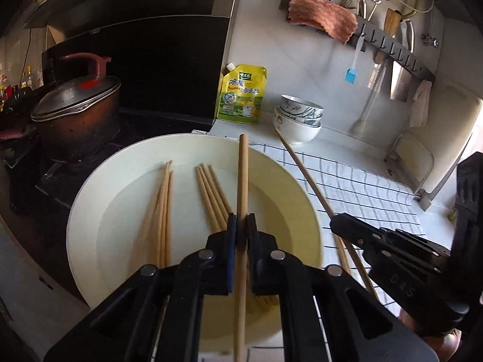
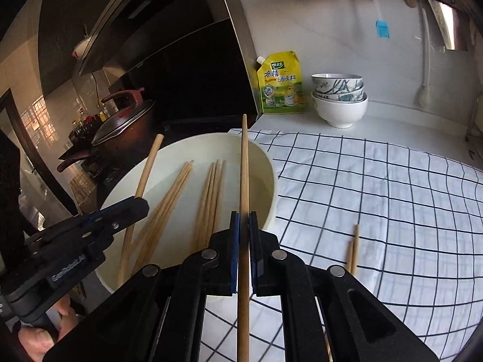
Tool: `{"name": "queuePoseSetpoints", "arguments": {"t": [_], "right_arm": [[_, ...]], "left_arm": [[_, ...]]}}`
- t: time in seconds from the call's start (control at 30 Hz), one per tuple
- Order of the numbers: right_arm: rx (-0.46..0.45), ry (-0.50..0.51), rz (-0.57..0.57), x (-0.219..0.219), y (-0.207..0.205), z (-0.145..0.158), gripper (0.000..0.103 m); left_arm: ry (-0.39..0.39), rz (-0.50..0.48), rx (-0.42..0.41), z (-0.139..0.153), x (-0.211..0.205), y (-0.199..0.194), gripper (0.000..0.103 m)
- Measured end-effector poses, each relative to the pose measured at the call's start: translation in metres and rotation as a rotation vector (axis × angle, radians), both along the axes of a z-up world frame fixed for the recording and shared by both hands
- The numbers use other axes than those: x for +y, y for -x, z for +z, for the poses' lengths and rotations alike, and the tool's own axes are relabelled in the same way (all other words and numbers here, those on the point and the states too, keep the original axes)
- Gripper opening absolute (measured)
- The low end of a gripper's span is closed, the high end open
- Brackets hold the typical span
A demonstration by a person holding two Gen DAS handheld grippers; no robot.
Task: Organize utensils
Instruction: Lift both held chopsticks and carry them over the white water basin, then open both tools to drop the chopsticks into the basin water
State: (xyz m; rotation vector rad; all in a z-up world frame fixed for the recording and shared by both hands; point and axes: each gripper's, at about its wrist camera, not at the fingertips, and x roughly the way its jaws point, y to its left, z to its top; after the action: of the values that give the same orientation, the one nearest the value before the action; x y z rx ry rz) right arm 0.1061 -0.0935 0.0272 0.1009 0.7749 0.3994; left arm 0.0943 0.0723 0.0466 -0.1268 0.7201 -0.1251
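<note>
The left hand-held gripper (image 1: 240, 221) pinches one long tan wooden chopstick (image 1: 242, 181) above the wide cream round basin (image 1: 90, 205), which sits at the table's edge beside the stove and holds more loose wooden chopsticks (image 1: 211, 193) lying in it. The right hand-held gripper (image 2: 244, 221) pinches a second tan wooden chopstick (image 2: 244, 169) over the basin's rim. Two short chopstick ends (image 2: 353, 249) lie on the white black-checked cloth (image 2: 392, 199) beside the basin.

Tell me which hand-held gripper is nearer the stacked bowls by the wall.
Right. The right hand-held gripper is over the checked cloth, on the same side as the stacked bowls; the left hand-held gripper is over the basin, farther off.
</note>
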Motion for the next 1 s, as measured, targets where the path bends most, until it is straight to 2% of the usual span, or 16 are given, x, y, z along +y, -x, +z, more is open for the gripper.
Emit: {"name": "queuePoseSetpoints", "arguments": {"t": [0.03,0.13,0.33,0.43,0.6,0.63,0.67,0.7,0.73,0.77,0.8,0.83,1.0], "right_arm": [[0.009,0.009,0.006,0.006,-0.003,-0.003,0.006],[0.03,0.026,0.017,0.019,-0.008,-0.009,0.006],[0.052,0.032,0.029,0.04,-0.027,-0.009,0.006],[0.067,0.014,0.033,0.046,-0.036,-0.009,0.006],[0.088,0.032,0.028,0.055,-0.05,-0.009,0.007],[0.092,0.037,0.025,0.056,-0.052,-0.01,0.01],[0.093,0.04,0.016,0.055,-0.053,-0.01,0.021],[0.088,0.039,0.009,0.054,-0.052,-0.01,0.03],[0.079,0.041,0.004,0.052,-0.05,-0.01,0.031],[0.077,0.044,0.0,0.051,-0.049,-0.009,0.031],[0.076,0.042,-0.004,0.049,-0.048,-0.009,0.031],[0.076,0.039,-0.007,0.047,-0.047,-0.009,0.031],[0.065,0.031,-0.02,0.036,-0.037,-0.006,0.031]], "left_arm": [[-0.007,0.009,0.018,-0.006,0.004,-0.009,0.008],[0.039,0.019,0.067,-0.018,0.02,-0.029,0.008],[0.015,0.03,0.055,-0.012,0.032,-0.048,0.008],[0.037,0.027,0.076,-0.012,0.038,-0.062,0.008],[0.024,0.033,0.103,-0.013,0.043,-0.08,0.008],[0.019,0.036,0.104,-0.012,0.043,-0.081,0.008],[0.01,0.044,0.101,-0.01,0.044,-0.081,0.008],[0.005,0.051,0.092,-0.008,0.045,-0.08,0.013],[0.004,0.055,0.086,-0.006,0.047,-0.079,0.018],[0.001,0.066,0.076,-0.003,0.049,-0.077,0.033],[-0.002,0.08,0.064,-0.001,0.051,-0.074,0.052],[-0.006,0.094,0.051,0.002,0.054,-0.072,0.058],[-0.022,0.122,0.013,0.014,0.061,-0.054,0.059]]}}
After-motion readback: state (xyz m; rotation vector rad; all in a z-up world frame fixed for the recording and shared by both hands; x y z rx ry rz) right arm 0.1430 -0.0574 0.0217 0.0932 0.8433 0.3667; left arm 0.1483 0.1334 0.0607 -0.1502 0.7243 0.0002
